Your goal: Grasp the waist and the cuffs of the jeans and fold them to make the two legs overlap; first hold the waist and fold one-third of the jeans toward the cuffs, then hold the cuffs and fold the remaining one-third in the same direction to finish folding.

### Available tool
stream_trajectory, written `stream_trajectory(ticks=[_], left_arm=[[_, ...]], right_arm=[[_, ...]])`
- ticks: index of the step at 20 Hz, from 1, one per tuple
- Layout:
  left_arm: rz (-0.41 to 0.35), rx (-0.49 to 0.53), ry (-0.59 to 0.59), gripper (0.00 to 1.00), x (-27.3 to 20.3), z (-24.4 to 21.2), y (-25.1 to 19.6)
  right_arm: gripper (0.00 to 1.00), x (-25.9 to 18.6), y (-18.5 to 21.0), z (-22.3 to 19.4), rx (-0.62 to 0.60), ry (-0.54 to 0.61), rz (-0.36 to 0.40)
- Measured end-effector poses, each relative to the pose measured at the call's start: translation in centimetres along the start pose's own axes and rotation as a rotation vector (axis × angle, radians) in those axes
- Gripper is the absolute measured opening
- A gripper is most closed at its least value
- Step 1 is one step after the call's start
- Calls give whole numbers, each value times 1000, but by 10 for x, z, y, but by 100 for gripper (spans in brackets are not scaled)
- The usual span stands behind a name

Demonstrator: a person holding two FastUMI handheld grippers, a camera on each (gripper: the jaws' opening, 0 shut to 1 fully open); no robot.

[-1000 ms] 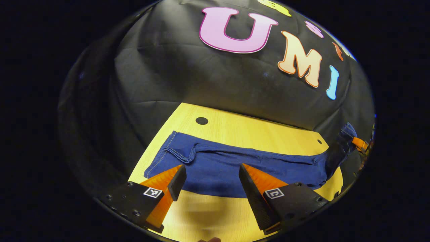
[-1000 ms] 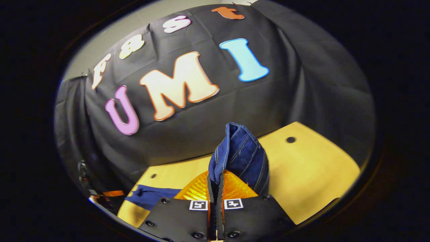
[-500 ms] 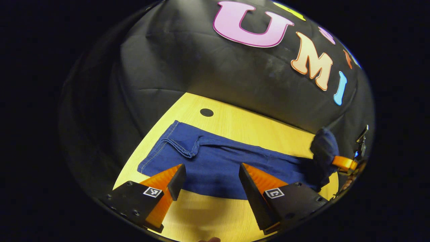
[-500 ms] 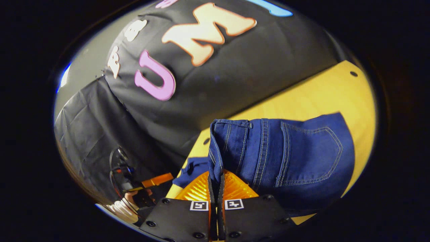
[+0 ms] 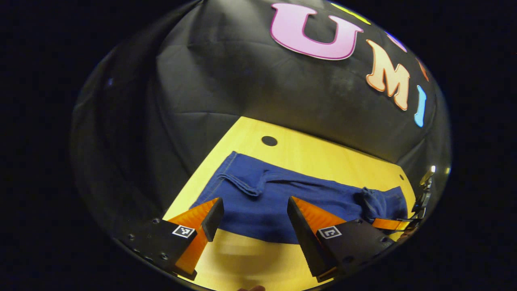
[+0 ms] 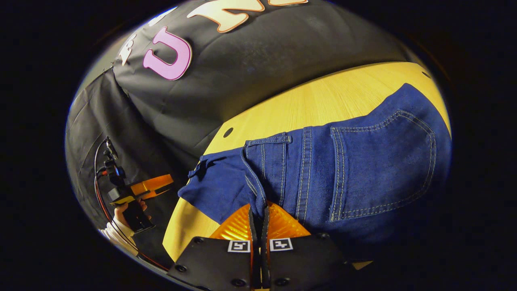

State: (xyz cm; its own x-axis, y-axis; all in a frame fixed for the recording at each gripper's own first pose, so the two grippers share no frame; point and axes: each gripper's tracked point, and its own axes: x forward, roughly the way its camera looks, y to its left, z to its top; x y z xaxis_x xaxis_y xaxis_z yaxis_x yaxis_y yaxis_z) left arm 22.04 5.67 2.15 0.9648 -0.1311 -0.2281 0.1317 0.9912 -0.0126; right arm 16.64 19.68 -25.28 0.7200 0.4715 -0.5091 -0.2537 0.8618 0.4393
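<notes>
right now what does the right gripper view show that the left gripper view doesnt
Right gripper view: the back pocket and waistband stitching of the jeans, the right hand-held gripper pinched shut on the waist edge, and a hand holding the left hand-held gripper off the table's edge.

Left gripper view: the left hand-held gripper open above the near edge of the legs, with the cuff end lying flat.

Both: the jeans on the wooden table and the black cloth wall.
</notes>
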Motion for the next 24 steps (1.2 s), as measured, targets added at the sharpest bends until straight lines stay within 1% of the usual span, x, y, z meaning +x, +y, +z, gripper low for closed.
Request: stream_trajectory(ticks=[3, 4, 5, 7, 8, 9, 11, 12, 13, 14, 16, 18, 19, 20, 21, 22, 23, 24], left_arm=[[27, -35, 40, 95, 13, -14, 24], [22, -55, 68, 95, 16, -21, 26], [13, -72, 95, 95, 19, -29, 27], [0, -84, 117, 95, 28, -38, 29], [-6, -92, 126, 95, 30, -41, 28], [-13, -100, 133, 95, 32, -44, 28], [-2, -93, 143, 95, 34, -48, 32], [-6, -86, 142, 95, 33, -49, 30], [-8, -78, 142, 94, 34, -48, 29], [-9, -68, 149, 94, 34, -50, 29], [-5, -42, 154, 92, 35, -51, 30], [2, -11, 157, 89, 34, -54, 32], [7, 1, 153, 88, 34, -55, 31], [22, 17, 146, 87, 34, -56, 35], [38, 36, 140, 82, 35, -57, 40], [49, 58, 129, 78, 37, -57, 44], [68, 74, 126, 67, 35, -58, 45], [71, 88, 114, 64, 33, -56, 45]], right_arm=[[3, 0, -3, -1, -51, 9, -29], [0, 1, -3, -1, -52, 9, -34], [4, 1, -3, -1, -37, 10, -38], [3, 1, -3, 2, -16, 3, -49], [6, 2, -3, 1, -11, -1, -53], [4, 1, -3, 2, -3, -3, -58], [5, 0, -4, 2, 0, -3, -70], [9, 0, -2, 1, 9, -4, -74], [13, 1, 4, 2, 27, -9, -57], [27, -1, 11, 3, 43, -12, -40], [64, -10, 33, 7, 84, -21, 21], [100, -25, 34, 15, 83, -47, -1], [98, -35, 35, 22, 79, -73, -8], [98, -41, 36, 33, 82, -102, -14], [93, -49, 37, 42, 90, -128, -16], [98, -59, 36, 47, 101, -147, -21], [98, -67, 33, 51, 111, -164, -23], [98, -75, 31, 55, 122, -179, -29]])
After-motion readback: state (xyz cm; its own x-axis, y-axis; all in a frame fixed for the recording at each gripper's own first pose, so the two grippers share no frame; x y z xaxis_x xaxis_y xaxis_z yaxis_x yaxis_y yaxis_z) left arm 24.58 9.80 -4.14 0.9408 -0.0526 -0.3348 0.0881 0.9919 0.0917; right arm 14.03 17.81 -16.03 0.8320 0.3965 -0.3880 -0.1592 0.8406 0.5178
